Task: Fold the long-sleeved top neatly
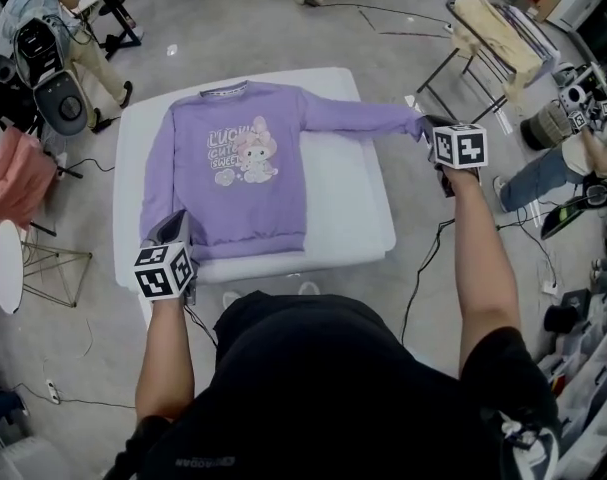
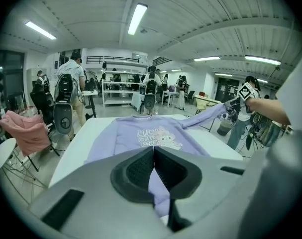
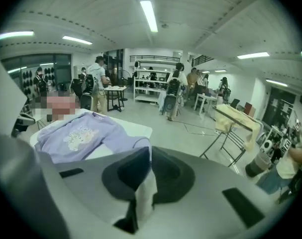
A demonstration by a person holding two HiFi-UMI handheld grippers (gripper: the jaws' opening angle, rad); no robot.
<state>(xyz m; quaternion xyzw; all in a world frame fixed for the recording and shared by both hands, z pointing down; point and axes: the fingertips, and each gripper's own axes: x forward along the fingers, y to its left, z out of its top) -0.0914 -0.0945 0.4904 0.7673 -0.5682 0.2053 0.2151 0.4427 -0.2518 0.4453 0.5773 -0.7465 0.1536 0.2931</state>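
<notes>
This is a large open workroom, more lab or workshop than home. Long white fluorescent ceiling tubes [image 2: 137,18] run overhead, and black cables [image 1: 383,10] trail at twelve o'clock across the bare grey concrete floor [image 1: 273,28]. White metal shelving racks [image 2: 118,89] line the far wall, and people wearing black backpacks [image 2: 71,76] stand at other stations at eleven o'clock.

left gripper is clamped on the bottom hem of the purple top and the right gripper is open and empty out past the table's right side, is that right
Not quite. The right gripper is not open and empty: it is shut on the end of the purple top's sleeve, as the right gripper view shows. The rest holds: the left gripper clamps the hem.
</notes>
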